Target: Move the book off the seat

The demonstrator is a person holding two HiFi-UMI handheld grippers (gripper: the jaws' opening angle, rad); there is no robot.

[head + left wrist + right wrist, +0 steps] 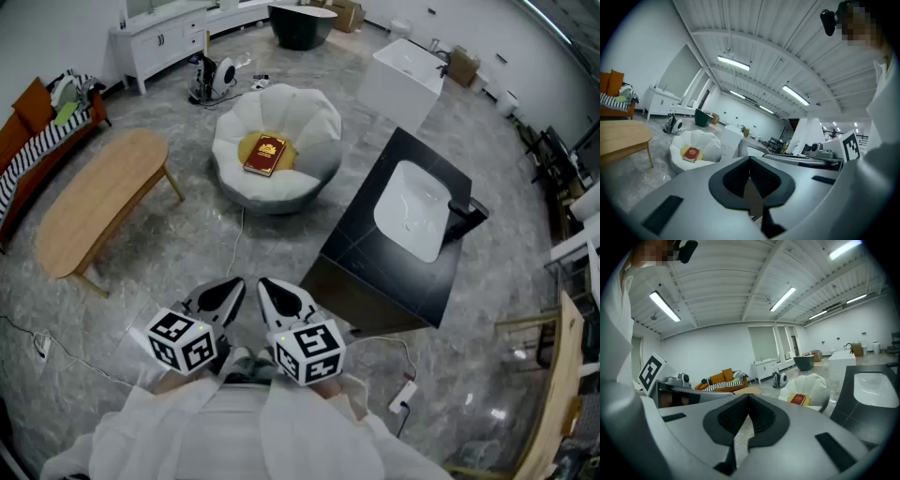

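A red book (pixel 265 155) lies flat on a yellow cushion in a white petal-shaped seat (pixel 309 127) on the floor, well ahead of me. Both grippers are held low and close to my body, far from the seat. My left gripper (pixel 225 294) is shut with nothing in it, and my right gripper (pixel 280 297) beside it is shut and empty too. In the left gripper view the book (pixel 691 153) shows small beyond the closed left gripper (pixel 750 161). The right gripper view has the book (pixel 799 399) to the right of the closed right gripper (pixel 747 400).
A black counter with a white sink (pixel 352 253) stands right of the seat. A long oval wooden table (pixel 98 202) is to the left, an orange sofa (pixel 23 131) behind it. A cable (pixel 236 234) and power strip (pixel 403 394) lie on the floor. White cabinets (pixel 164 37) line the far wall.
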